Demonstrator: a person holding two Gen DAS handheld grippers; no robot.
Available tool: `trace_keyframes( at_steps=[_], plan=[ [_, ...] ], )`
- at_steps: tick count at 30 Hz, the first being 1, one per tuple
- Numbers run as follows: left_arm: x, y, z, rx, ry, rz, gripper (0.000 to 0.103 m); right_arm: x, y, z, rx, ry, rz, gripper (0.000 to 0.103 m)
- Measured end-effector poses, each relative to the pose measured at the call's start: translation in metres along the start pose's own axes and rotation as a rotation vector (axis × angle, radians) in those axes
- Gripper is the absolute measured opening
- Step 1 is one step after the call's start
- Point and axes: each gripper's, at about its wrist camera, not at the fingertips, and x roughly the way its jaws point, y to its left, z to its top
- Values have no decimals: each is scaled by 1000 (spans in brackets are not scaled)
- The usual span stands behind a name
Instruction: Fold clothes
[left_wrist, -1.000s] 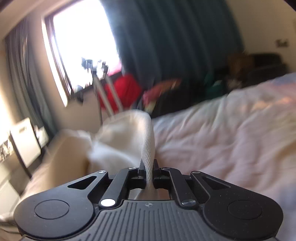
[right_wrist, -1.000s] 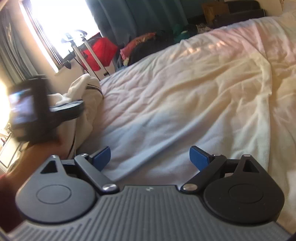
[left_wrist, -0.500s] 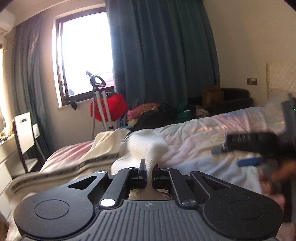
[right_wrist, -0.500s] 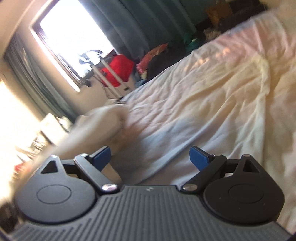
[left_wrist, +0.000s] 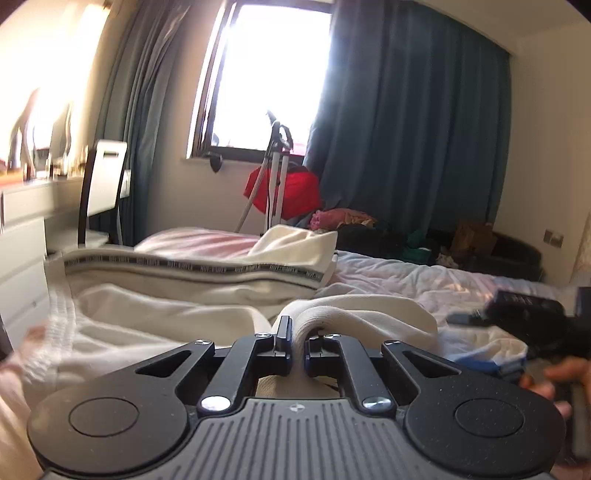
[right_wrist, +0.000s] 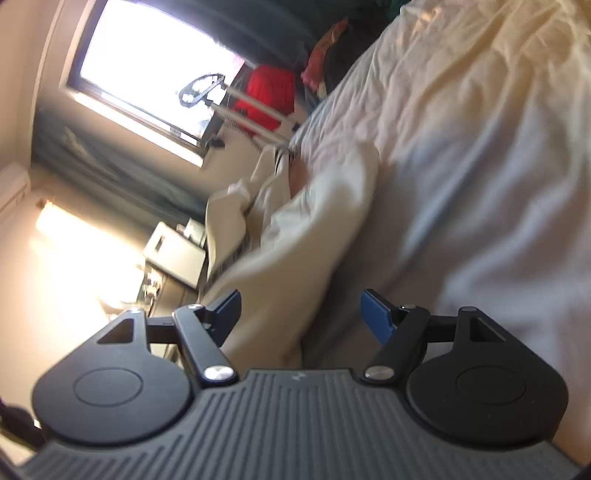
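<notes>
Cream garment (left_wrist: 207, 314) lies rumpled on the bed (left_wrist: 424, 284), near the foot end, dark patterned stripe (left_wrist: 192, 266) running along one folded edge. A ribbed fold of it (left_wrist: 354, 314) rises straight into the left claw (left_wrist: 295, 341), whose black jaws are pinched together on the fabric; cloth bulges out just past the tips and drapes off to the right.

Right claw (right_wrist: 301, 312) is spread wide, blue pads (right_wrist: 376, 317) well apart, gripping nothing. Its view is rolled sideways and blurred. The same garment (right_wrist: 291, 236) lies directly ahead of it, with its near end reaching down between the pads; contact cannot be judged. Pale wrinkled bed sheet (right_wrist: 480, 166) fills the rest of that view.

In the left view the right claw's body (left_wrist: 532, 317) shows blurred at the right edge, just above the sheet, with the person's fingers (left_wrist: 550, 387) below it.

Beyond the bed: bright window (left_wrist: 266, 77), teal curtains (left_wrist: 406, 122), tripod (left_wrist: 275, 173) against a red bag (left_wrist: 295, 192), white chair (left_wrist: 103, 184) at left.
</notes>
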Motion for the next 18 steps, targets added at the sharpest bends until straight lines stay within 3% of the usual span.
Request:
trace_keyframes(
  at_steps=[7, 8, 13, 18],
  plan=[
    [24, 18, -13, -29, 12, -29, 6, 77, -14, 50, 32, -68, -175, 73],
    [27, 22, -14, -38, 11, -38, 6, 88, -15, 55, 22, -66, -213, 69],
    [37, 25, -20, -46, 10, -86, 7, 119, 9, 67, -114, -84, -273, 13],
    [41, 20, -24, -23, 5, -141, 7, 95, 46, 91, -258, -222, -266, 9]
  ],
)
